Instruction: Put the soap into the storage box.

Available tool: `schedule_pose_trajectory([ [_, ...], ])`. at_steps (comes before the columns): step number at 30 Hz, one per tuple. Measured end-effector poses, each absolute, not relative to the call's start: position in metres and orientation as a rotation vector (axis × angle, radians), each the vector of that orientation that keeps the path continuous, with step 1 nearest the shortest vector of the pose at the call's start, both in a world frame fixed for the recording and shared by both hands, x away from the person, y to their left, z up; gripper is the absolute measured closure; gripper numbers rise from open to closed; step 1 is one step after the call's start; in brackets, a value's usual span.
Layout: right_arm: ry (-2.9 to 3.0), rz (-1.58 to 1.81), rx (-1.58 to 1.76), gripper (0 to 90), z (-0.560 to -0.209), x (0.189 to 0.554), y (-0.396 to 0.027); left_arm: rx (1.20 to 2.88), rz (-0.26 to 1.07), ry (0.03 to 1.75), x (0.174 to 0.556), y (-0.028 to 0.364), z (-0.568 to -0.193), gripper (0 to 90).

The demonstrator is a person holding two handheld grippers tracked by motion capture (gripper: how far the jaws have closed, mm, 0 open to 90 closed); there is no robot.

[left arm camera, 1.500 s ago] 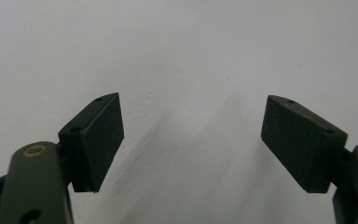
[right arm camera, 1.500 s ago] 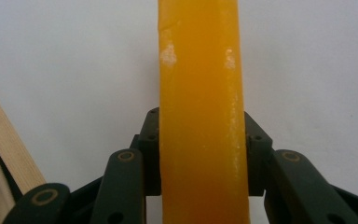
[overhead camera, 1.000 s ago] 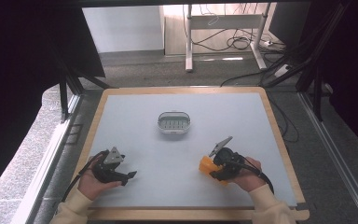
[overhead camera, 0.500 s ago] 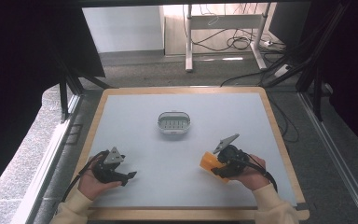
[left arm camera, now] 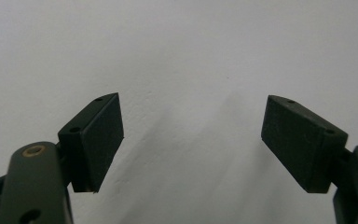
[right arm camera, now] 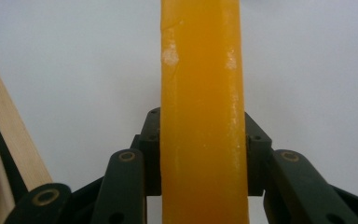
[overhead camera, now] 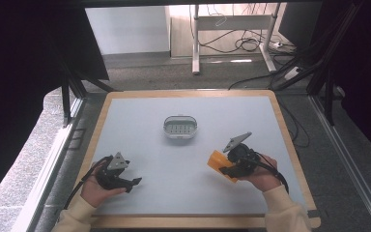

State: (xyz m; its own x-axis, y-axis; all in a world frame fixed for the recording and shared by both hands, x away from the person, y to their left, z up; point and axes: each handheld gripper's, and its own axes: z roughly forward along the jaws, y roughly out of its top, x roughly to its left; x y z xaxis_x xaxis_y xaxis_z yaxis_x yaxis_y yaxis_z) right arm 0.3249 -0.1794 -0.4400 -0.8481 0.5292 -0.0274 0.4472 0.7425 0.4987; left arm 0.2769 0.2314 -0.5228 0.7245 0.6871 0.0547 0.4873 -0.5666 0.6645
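An orange soap bar (overhead camera: 220, 163) is clamped edge-on in my right gripper (overhead camera: 228, 168), held just above the table at the right front. In the right gripper view the orange bar (right arm camera: 200, 112) stands tall between the two black pads (right arm camera: 256, 154), which press on its sides. A small white soap dish (overhead camera: 180, 127) with a ridged inside sits at the table's middle, up and left of the bar. My left gripper (overhead camera: 134, 182) rests at the left front, jaws wide apart, and its view has bare table between the pads (left arm camera: 100, 140).
The white tabletop (overhead camera: 140, 121) has a wooden rim (overhead camera: 290, 140); that rim (right arm camera: 9, 140) runs close by the right gripper's left side. Beyond the table are dark frame posts, a desk leg and floor cables.
The right hand has shifted slightly right and toward the front with the orange bar still in its gripper. The left hand has stayed put.
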Motion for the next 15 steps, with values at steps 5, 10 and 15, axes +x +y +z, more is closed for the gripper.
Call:
schedule_pose_trajectory([
  [5,2.779,0.729,0.778,61.6,-0.439,0.33,-0.178,2.29,0.408,0.886,0.277,0.231,-0.523,20.9],
  [10,2.778,0.731,0.773,61.6,-0.436,0.333,-0.177,2.293,0.409,0.883,0.277,0.231,-0.523,20.9],
  [15,2.787,0.739,0.768,61.6,-0.434,0.337,-0.176,2.291,0.407,0.88,0.277,0.231,-0.523,20.9],
])
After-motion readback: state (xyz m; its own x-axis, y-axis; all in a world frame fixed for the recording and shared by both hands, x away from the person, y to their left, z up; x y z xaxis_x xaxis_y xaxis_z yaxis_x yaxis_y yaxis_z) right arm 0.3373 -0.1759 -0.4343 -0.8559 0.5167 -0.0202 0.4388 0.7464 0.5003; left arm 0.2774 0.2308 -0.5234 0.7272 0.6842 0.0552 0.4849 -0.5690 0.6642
